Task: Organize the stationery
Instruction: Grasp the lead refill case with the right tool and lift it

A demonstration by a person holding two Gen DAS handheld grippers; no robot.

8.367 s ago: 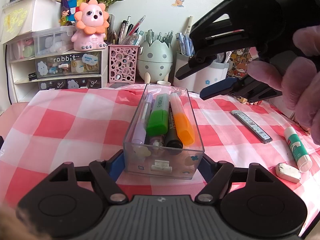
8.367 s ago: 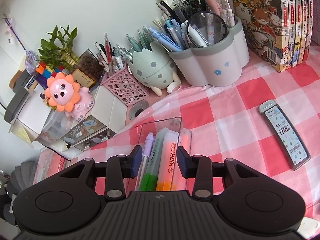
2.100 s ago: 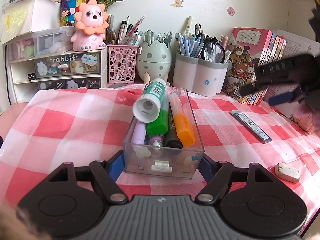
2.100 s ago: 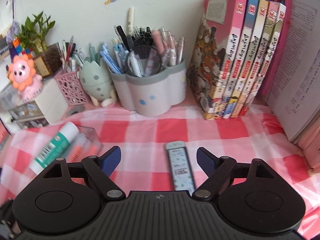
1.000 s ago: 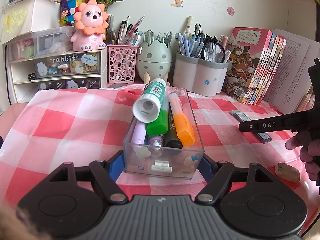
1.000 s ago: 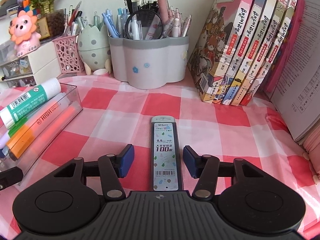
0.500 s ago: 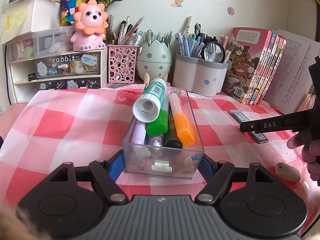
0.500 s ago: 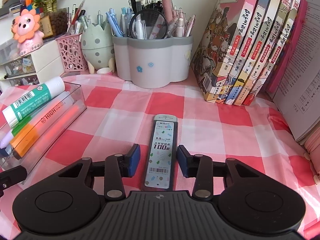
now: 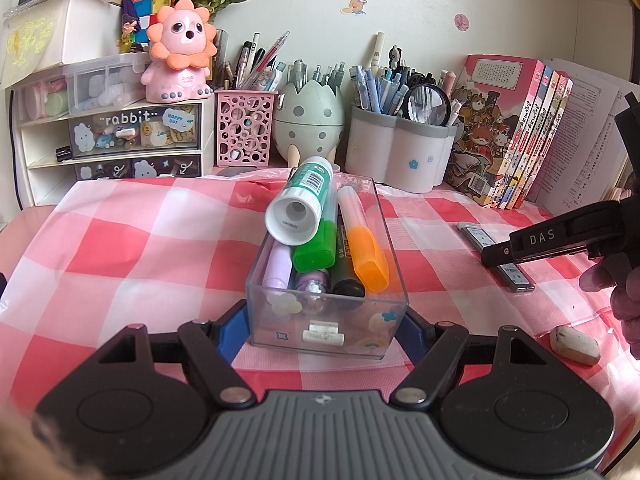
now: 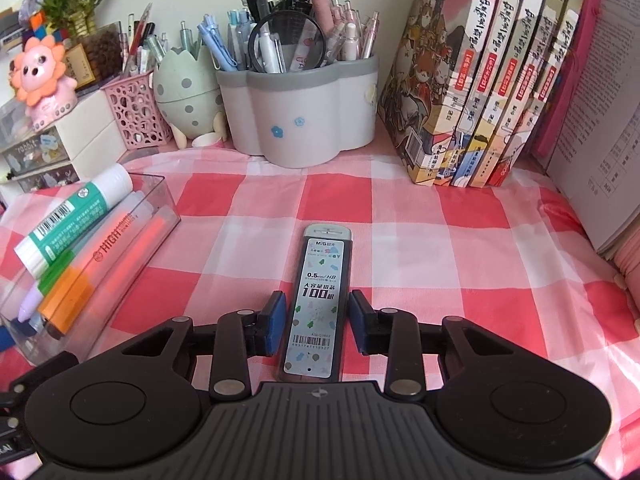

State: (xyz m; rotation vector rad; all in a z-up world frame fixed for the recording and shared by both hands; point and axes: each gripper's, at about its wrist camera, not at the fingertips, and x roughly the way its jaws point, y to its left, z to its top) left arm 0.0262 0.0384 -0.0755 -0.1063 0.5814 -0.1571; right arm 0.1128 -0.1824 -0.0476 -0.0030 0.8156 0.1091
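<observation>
Right tongs [image 10: 316,322] narrowed, closing round lead case [image 10: 318,304], near end hidden | left tongs [image 9: 320,322] clamp box [image 9: 326,320]

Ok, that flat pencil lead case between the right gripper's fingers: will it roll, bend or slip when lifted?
The lead case looks flat-sided and lies flat on the tablecloth, so rolling seems unlikely. It looks like rigid plastic, probably stiff and light. Its glossy printed face suggests slipperiness; the right gripper is closing around its near end, so the far end may droop.
</observation>
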